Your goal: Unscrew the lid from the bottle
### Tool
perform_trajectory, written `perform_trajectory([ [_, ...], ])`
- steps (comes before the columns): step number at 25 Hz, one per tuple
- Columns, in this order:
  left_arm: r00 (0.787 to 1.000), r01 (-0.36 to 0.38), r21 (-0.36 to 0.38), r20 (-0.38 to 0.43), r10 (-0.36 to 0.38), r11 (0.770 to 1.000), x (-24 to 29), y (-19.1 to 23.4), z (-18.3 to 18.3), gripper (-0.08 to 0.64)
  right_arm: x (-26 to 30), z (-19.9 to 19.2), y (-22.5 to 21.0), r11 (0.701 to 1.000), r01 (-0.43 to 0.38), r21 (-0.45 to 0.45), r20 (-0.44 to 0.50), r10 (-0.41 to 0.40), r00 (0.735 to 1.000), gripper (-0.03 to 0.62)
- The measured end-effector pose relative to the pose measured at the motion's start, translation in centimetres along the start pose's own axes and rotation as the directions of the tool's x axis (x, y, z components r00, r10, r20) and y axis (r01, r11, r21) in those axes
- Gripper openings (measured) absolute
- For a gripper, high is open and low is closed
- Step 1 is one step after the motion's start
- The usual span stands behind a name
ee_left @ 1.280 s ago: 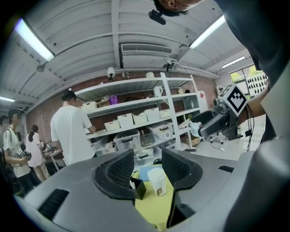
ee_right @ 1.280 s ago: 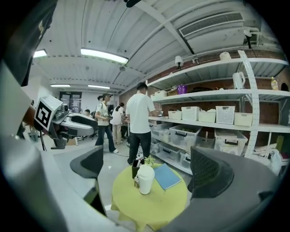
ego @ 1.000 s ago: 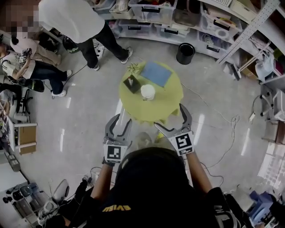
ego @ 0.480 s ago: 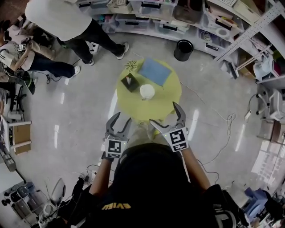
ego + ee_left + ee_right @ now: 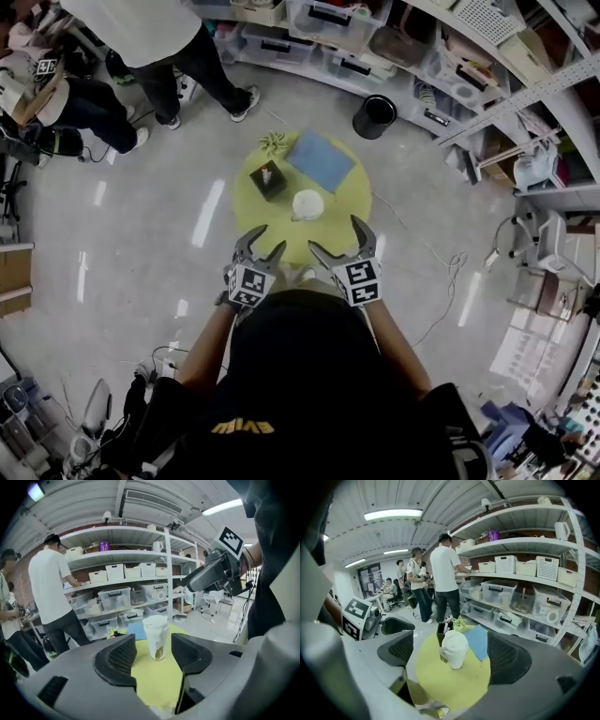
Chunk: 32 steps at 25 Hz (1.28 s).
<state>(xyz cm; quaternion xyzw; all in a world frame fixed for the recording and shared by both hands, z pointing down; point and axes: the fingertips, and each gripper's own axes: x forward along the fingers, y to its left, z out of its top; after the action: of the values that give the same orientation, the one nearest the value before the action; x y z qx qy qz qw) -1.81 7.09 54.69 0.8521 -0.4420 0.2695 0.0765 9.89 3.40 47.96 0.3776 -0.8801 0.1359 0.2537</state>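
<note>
Arms (image 5: 210,339) forward, tilted down: left hand-held gripper (image 5: 262,240) just opening, right hand-held gripper (image 5: 336,236) just closing, both apart, seemingly empty.

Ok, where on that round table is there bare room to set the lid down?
The near half of the yellow table is bare, from the white bottle to the edge, plus the strip right of the bottle. The far side is crowded: black box, small plant, blue pad.

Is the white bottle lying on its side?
No, the bottle stands upright on the yellow table, with its lid on top.
</note>
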Motion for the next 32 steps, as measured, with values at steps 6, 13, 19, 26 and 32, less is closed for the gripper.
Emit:
perform_trajectory([
  [6,0.993,0.104,-0.012,-0.058,-0.104,0.995,4.4,1.1,-3.5,0.264,4.9,-0.7,-0.5,0.999,0.002,0.032,-0.082,0.000,0.997,0.448],
  [13,0.968,0.237,0.022,-0.094,-0.234,0.971,9.3,1.2,-6.6,0.290,10.3,-2.8,-0.9,0.993,0.036,0.113,-0.210,-0.012,0.978,0.422],
  [19,0.953,0.295,0.030,-0.084,-0.291,0.955,13.4,-0.9,-7.3,0.350,12.4,-4.6,-0.8,0.995,0.068,0.079,-0.322,-0.039,0.946,0.410],
  [26,0.954,0.300,0.023,-0.036,-0.299,0.954,16.1,-0.3,-5.9,0.354,14.1,-5.0,-1.2,0.995,0.083,0.053,-0.355,-0.059,0.933,0.374],
  [32,0.925,0.379,0.058,-0.012,-0.379,0.924,16.9,-0.2,-6.1,0.330,15.0,-5.5,-1.3,0.997,0.061,0.056,-0.354,-0.038,0.935,0.339],
])
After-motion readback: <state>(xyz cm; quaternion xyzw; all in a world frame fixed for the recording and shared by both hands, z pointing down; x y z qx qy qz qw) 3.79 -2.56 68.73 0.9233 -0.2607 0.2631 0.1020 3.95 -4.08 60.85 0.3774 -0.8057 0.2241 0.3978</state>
